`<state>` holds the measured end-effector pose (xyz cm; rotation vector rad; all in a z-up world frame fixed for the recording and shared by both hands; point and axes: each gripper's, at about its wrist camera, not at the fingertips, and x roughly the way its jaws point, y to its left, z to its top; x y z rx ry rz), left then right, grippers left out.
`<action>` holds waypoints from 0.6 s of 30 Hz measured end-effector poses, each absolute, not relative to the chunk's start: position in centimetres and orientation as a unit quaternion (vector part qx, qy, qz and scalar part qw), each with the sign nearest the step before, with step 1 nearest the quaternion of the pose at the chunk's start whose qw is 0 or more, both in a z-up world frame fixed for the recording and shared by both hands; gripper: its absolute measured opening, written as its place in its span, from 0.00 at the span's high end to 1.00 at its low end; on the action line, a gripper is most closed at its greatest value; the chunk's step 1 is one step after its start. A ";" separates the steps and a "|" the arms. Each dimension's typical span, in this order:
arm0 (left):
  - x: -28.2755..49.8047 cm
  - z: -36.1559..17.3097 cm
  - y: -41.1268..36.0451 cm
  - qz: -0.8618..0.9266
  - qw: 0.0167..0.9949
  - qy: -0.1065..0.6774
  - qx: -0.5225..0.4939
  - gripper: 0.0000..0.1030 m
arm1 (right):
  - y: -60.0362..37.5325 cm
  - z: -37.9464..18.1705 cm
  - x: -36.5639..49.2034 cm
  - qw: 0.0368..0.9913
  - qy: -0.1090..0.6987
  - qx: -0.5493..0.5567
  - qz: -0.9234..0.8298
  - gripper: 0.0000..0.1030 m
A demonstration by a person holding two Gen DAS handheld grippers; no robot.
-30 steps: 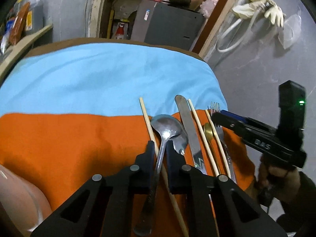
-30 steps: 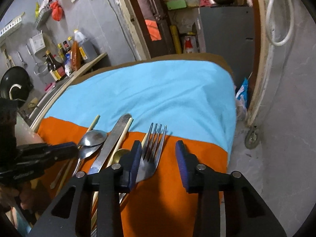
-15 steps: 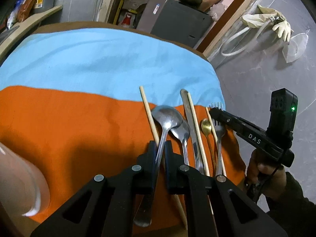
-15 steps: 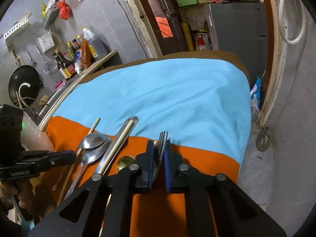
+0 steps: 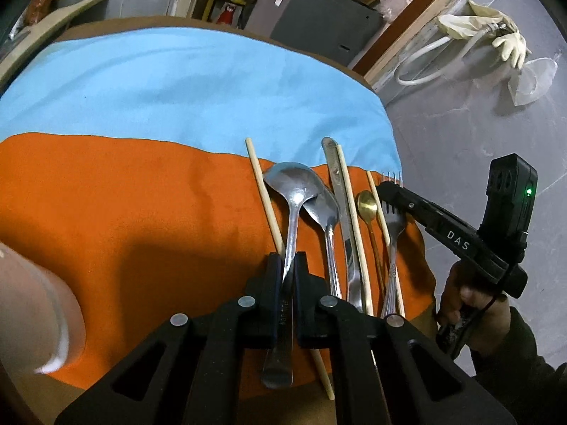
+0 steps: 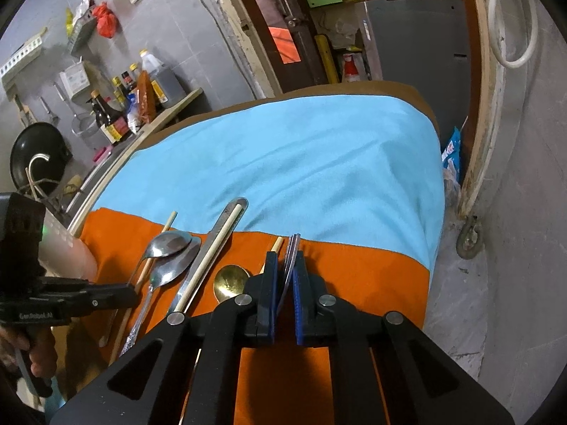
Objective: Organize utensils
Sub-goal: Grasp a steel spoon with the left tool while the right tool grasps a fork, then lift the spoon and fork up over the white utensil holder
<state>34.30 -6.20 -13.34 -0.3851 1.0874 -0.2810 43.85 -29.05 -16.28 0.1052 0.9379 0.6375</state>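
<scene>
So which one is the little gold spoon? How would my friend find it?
Look at the orange cloth and the row of cutlery lying on it. Between the knife and the fork lies the gold spoon. It is the only yellow, shiny one, with a smaller, rounder bowl than the two silver spoons.

1. Two steel spoons (image 5: 294,191), overlapping.
2. One small gold spoon (image 5: 366,205).
3. One knife (image 5: 335,184).
4. One fork (image 5: 393,219).
5. Three chopsticks (image 5: 264,194).
6. Two cloths: orange cloth (image 5: 124,212), blue cloth (image 5: 195,88).
</scene>
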 end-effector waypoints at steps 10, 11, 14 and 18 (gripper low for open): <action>29.9 -11.1 -7.1 -0.166 0.875 0.411 -0.192 0.97 | -30.6 -13.5 39.6 0.880 0.381 0.077 0.274 0.98; 29.9 -11.1 -7.3 -0.167 0.875 0.410 -0.196 0.97 | -30.7 -13.1 39.0 0.884 0.373 0.078 0.270 0.98; 29.7 -11.3 -7.3 -0.166 0.870 0.415 -0.208 0.97 | -30.5 -12.2 37.4 0.895 0.356 0.072 0.261 0.98; 29.1 -11.4 -6.7 -0.154 0.863 0.429 -0.218 0.97 | -29.8 -12.1 36.4 0.889 0.365 0.070 0.267 0.98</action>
